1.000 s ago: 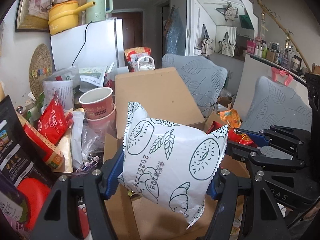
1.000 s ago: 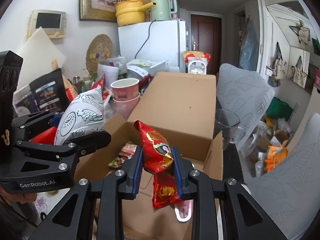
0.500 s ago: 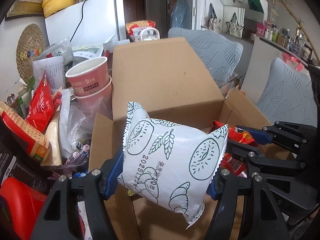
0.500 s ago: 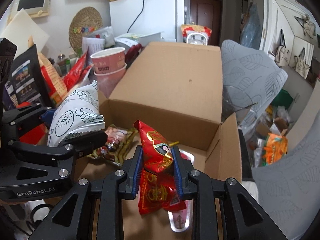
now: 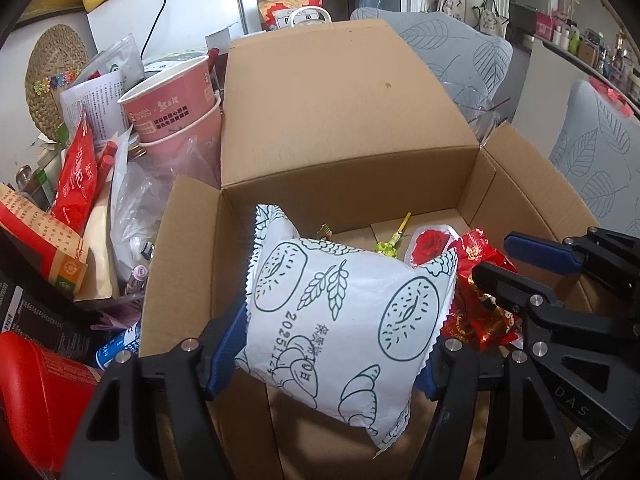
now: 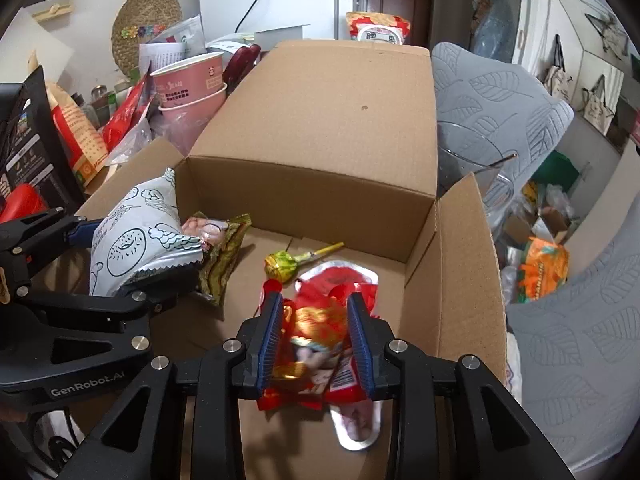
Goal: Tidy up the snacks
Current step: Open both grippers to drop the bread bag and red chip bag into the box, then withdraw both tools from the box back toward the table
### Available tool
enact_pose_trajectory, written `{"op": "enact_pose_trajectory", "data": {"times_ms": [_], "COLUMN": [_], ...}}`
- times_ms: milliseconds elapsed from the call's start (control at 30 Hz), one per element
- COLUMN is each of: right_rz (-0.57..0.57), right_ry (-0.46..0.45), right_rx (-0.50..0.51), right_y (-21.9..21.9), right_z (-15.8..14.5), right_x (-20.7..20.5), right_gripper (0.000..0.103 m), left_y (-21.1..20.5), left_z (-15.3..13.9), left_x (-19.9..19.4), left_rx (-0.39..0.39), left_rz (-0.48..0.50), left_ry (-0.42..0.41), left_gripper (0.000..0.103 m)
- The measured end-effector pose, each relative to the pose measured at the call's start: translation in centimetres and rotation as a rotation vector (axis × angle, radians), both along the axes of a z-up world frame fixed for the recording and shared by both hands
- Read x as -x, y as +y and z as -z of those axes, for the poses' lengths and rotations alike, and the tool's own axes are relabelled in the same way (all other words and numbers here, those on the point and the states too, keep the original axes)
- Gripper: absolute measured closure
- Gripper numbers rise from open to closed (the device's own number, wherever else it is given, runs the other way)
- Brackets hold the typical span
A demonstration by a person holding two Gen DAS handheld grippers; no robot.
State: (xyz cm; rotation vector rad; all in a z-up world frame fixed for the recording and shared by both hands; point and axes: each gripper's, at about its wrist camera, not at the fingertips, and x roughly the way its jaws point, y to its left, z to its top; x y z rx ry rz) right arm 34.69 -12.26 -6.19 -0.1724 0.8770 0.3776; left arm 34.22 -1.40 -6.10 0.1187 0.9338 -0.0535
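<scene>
Above the cardboard box [image 5: 348, 128], the left claw [image 5: 332, 344] grips a soft, light bread packet [image 5: 344, 312] by its sides; the right claw [image 6: 316, 340], just opening, releases a crinkly red snack bag [image 6: 320, 344].

Cardboard box [image 6: 320, 200] floor's far corner lies bare (lollipop [image 6: 282, 265] nearby); tall flap behind.

Count on inspection: one open cardboard box [image 6: 320, 128]; one white bread-print packet [image 5: 344, 316]; one red foil snack packet [image 6: 316, 344]; one green-wrapped lollipop [image 6: 282, 266]; one green-edged snack packet [image 6: 218, 248]; two stacked pink paper cups [image 5: 172, 100]; two black grippers, left gripper [image 5: 332, 352] and right gripper [image 6: 316, 340].
</scene>
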Motion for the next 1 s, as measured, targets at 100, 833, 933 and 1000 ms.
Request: {"op": "enact_pose_trajectory", "data": {"times_ms": [100, 833, 933, 1000], "right_rz": [0.0, 0.041, 0.043, 0.045], "right_ry": [-0.007, -0.163, -0.193, -0.219], "right_rx": [0.012, -0.001, -0.012, -0.019], "right_y": [0.1, -1.4, -1.6, -1.7], "right_z": [-0.2, -8.6, -10.1, -11.2], "right_x": [0.4, 5.6, 6.9, 8.1], "right_gripper": [0.067, 0.064, 0.064, 0.063], "left_y": [-0.3, 0.5, 0.4, 0.3], "left_z": [-0.1, -9.7, -11.4, -12.3], "left_x": [0.1, 5.9, 7.3, 8.3], "left_rx": [-0.019, -0.015, -0.009, -0.004], "left_rz": [-0.006, -0.031, -0.026, -0.019], "left_ry": [0.004, -0.209, -0.246, -0.267], "left_gripper": [0.032, 0.023, 0.023, 0.023]}}
